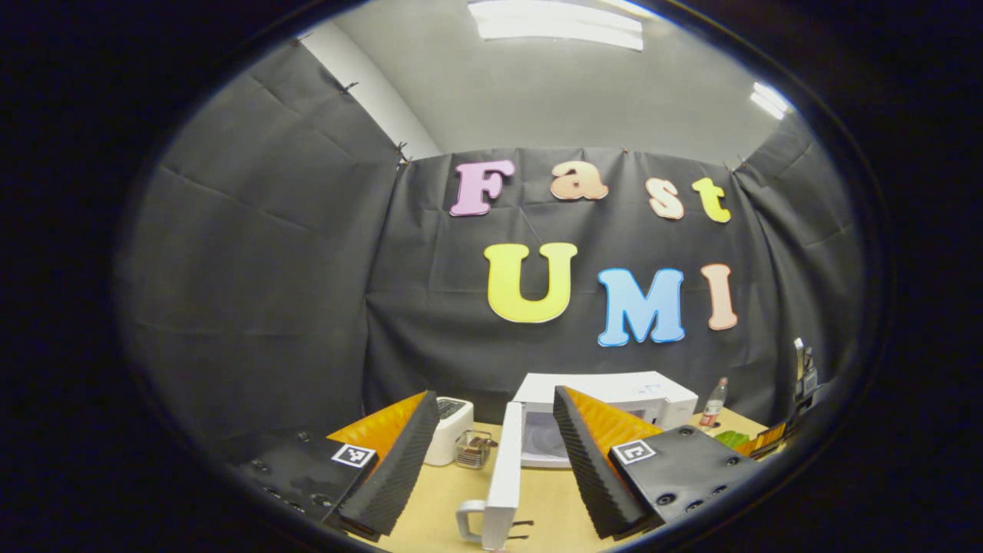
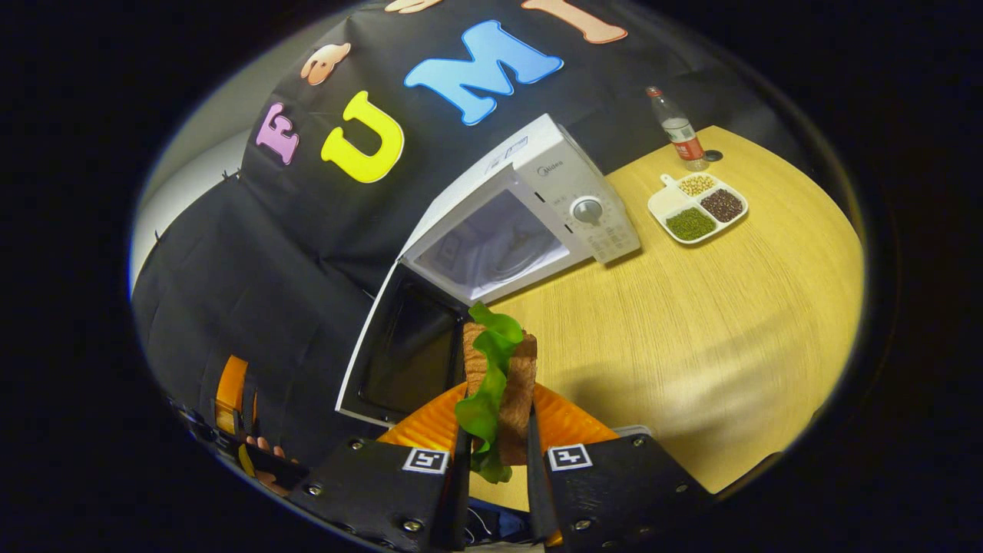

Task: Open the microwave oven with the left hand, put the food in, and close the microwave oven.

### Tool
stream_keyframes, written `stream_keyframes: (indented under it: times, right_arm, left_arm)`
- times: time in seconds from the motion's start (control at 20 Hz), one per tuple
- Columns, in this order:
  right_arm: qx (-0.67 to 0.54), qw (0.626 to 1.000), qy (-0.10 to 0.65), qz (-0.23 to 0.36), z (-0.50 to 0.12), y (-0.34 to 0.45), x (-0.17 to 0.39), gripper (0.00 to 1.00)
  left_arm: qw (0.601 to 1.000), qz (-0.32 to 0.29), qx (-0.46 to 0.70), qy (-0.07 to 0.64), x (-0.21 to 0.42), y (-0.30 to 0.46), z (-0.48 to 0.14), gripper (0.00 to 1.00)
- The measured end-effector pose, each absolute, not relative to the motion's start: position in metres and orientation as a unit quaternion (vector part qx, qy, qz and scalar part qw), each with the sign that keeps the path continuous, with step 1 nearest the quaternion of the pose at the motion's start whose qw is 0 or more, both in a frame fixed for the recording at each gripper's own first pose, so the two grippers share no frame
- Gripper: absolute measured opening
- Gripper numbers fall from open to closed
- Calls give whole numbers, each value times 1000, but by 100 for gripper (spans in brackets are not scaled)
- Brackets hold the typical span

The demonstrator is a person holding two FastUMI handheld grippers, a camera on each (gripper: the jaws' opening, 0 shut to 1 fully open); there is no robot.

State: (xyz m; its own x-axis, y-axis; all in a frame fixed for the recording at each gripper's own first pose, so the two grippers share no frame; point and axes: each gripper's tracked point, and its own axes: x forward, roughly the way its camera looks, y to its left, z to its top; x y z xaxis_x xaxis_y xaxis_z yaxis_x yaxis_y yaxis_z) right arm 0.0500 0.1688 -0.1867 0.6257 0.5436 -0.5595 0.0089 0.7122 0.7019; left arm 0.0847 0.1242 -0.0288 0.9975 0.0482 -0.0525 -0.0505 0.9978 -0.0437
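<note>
The white microwave stands on the wooden table with its door swung wide open, so the cavity shows. In the left gripper view the microwave lies ahead and its open door stands edge-on between my fingers, untouched. My left gripper is open. My right gripper is shut on a sandwich, brown bread slices with green lettuce, held upright above the table just in front of the open cavity.
A divided white tray of beans and a plastic bottle stand right of the microwave. Left of the microwave sit a small white appliance and a wire basket. A hand on the other gripper shows at lower left.
</note>
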Motion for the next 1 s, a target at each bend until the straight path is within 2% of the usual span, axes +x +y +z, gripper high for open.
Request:
stream_keyframes:
  times: [0.15, 0.55, 1.0]
  right_arm:
    - [344, 845, 382, 146, -190, 190, 76, 33]
    - [342, 874, 328, 112, -205, 231, 144, 32]
    - [346, 892, 283, 72, -234, 255, 223, 32]
  left_arm:
    - [999, 24, -19, 27, 100, 149, -34, 98]
    - [998, 43, -7, 45, 122, 213, -56, 96]
    - [996, 64, 6, 69, 137, 261, -80, 97]
